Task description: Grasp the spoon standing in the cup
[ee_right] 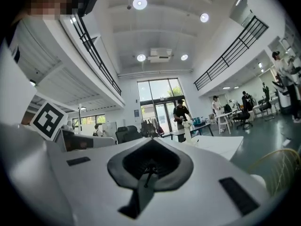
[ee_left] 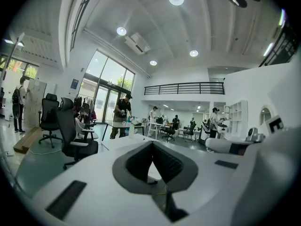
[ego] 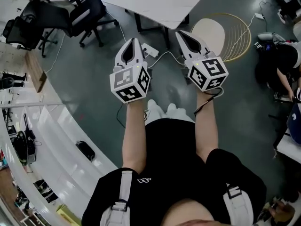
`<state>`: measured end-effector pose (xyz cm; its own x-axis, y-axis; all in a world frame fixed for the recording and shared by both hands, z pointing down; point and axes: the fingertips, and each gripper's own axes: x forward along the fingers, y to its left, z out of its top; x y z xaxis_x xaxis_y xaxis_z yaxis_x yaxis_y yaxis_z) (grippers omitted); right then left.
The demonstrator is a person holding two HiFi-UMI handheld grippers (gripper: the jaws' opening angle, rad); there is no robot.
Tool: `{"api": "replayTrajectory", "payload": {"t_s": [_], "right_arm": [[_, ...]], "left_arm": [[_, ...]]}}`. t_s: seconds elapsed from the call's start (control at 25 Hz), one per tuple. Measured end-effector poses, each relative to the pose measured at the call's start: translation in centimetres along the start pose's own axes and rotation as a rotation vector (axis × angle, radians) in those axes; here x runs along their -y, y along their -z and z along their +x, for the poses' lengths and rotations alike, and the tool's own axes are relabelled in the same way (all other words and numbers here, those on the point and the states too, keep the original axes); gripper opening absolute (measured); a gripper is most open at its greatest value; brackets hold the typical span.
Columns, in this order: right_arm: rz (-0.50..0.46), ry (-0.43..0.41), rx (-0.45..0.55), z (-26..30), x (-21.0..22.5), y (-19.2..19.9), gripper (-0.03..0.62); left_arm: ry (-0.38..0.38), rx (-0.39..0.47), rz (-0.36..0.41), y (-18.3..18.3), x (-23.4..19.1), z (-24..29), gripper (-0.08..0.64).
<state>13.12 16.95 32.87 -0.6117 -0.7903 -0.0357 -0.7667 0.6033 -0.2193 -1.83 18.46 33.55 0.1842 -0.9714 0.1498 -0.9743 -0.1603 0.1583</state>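
Observation:
I can make out no spoon and no cup for certain. In the right gripper view a small pale upright object (ee_right: pixel 187 132) stands on the white table (ee_right: pixel 211 145); it is too small to identify. Both grippers are held out at waist height over the floor, short of the table (ego: pixel 160 4). The left gripper (ego: pixel 133 41) has its jaws together in a point and holds nothing. The right gripper (ego: pixel 181 34) is likewise shut and holds nothing. In each gripper's own view the left gripper (ee_left: pixel 153 143) and right gripper (ee_right: pixel 150 141) show their jaws met, with the room beyond.
Black office chairs (ego: pixel 87 13) stand left of the table. A round wire-frame seat (ego: pixel 214 32) is at its right. A power strip with a white cable (ego: pixel 151 51) lies on the green floor. A white curved counter (ego: pixel 56 145) runs along the left. People stand far off.

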Motion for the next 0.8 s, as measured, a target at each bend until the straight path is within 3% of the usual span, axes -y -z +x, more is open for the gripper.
{"api": "replayTrajectory", "payload": {"t_s": [0.32,0.64,0.8], "right_arm": [[0.018,0.015,-0.021,0.9,0.9,0.6,0.006],[0.040,0.071,0.004,1.4,4.9,-2.2,0.006],[0.024,0.052,-0.009,4.3,5.0,-2.1,0.006]], "left_arm": [[-0.010,-0.021,-0.020,0.2,-0.5,1.1,0.014],[-0.009,0.009,-0.017,-2.1,0.3,2.4,0.014],[-0.016,0.030,-0.006,-3.0,-1.3,4.0,0.015]]}}
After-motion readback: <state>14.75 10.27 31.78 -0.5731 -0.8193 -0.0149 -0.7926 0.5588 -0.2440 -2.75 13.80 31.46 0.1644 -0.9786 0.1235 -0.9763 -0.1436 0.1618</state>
